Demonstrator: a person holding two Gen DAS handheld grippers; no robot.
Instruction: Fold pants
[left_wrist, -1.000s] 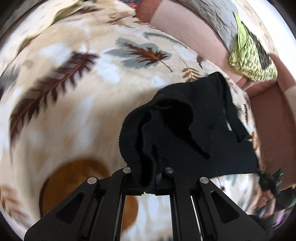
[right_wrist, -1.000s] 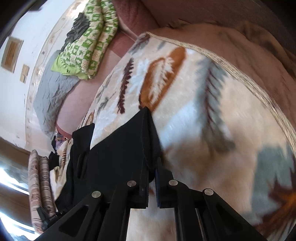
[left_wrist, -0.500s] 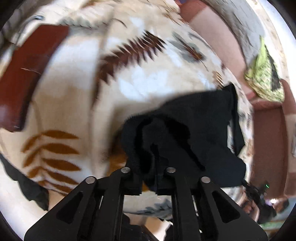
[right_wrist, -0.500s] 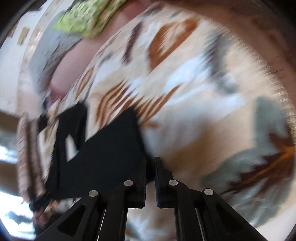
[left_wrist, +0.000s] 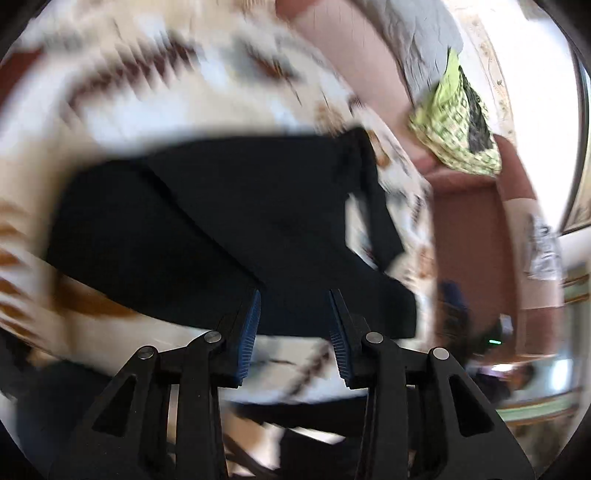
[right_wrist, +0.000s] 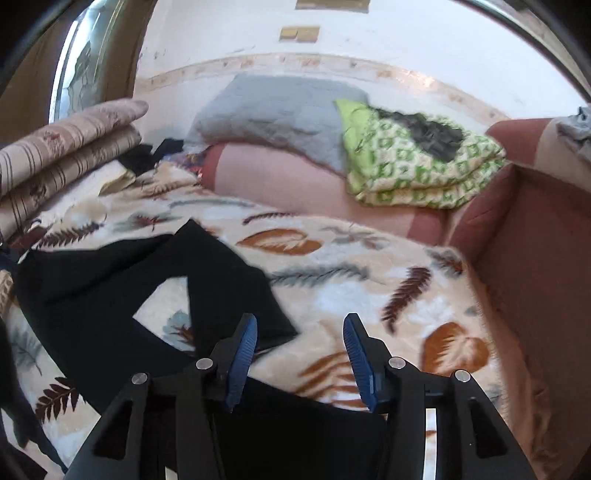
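Black pants (left_wrist: 229, 229) lie spread on a cream blanket with a leaf print (left_wrist: 122, 92). In the left wrist view my left gripper (left_wrist: 294, 295) is open and empty, its blue pads just above the near edge of the pants; the view is blurred. In the right wrist view the pants (right_wrist: 92, 295) lie to the left with one leg (right_wrist: 225, 280) running toward me and more black cloth under the gripper. My right gripper (right_wrist: 300, 321) is open and empty above the blanket (right_wrist: 351, 295), beside the leg's end.
A pink sofa back (right_wrist: 288, 184) carries a grey quilt (right_wrist: 273, 110) and a folded green patterned cloth (right_wrist: 417, 166). Striped folded cushions (right_wrist: 62, 147) lie at the left. A reddish armrest (right_wrist: 535, 240) bounds the right side.
Both grippers were shut on the pants and carried them across the blanket. Now both have opened and let go, and the pants lie flat.
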